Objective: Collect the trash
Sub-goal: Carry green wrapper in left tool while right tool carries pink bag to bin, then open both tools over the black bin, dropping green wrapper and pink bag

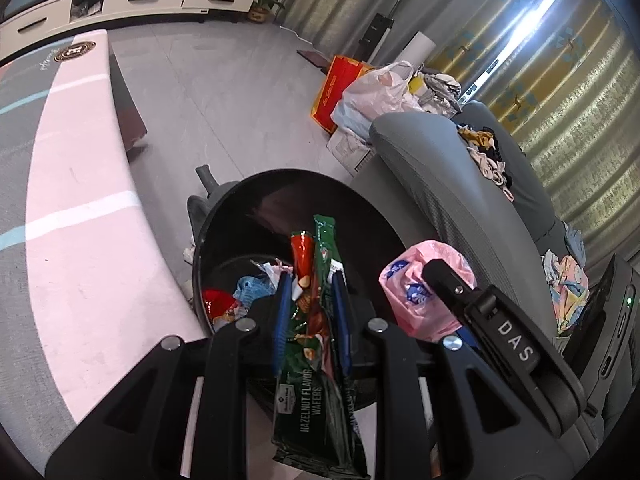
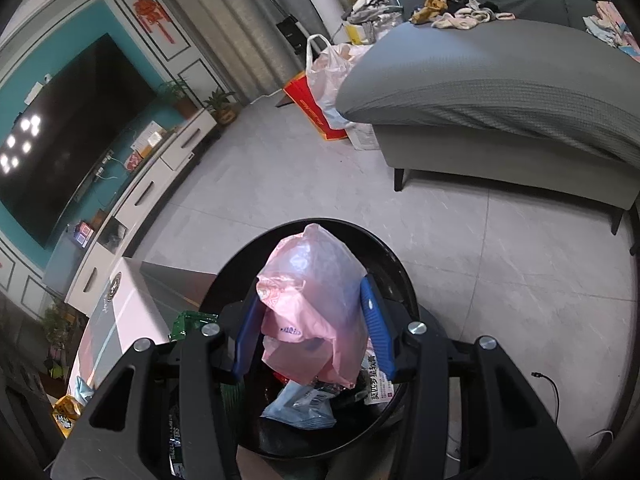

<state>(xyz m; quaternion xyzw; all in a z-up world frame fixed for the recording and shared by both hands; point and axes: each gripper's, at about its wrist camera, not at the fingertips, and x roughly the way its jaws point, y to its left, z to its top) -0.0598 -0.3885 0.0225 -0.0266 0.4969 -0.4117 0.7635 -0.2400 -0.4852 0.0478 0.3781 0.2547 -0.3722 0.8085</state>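
Both grippers hang over a round black bin [image 1: 224, 216] that stands on the pale tiled floor [image 2: 280, 184], between a low table [image 1: 80, 200] with a pink-and-grey top and a grey sofa [image 2: 500, 80]. The left gripper [image 1: 310, 280] has its blue pads [image 1: 282, 312] pressed together on a long green wafer wrapper [image 1: 320, 344], which runs lengthwise between the fingers, its far end reaching out over the bin's opening and its printed end hanging back toward the camera. The right gripper [image 2: 314, 316] is clamped on a crumpled pink plastic bag [image 2: 316, 304], one blue pad [image 2: 376, 328] pushing into each side, with the bag bulging upward above the fingertips and sitting directly over the bin. In the left wrist view this same pink bag [image 1: 416, 292] shows just right of the bin's rim, with the right gripper's black finger across it. Inside the bin lie other scraps: a red wrapper [image 1: 218, 304], a blue plastic piece [image 1: 250, 286], and a pale blue packet [image 2: 300, 404] beside a white label with printed characters [image 2: 378, 384]. Beyond the sofa's end stand a white plastic bag [image 2: 328, 68] and a red paper bag [image 2: 312, 108]; loose clothes [image 2: 460, 12] lie on the sofa.
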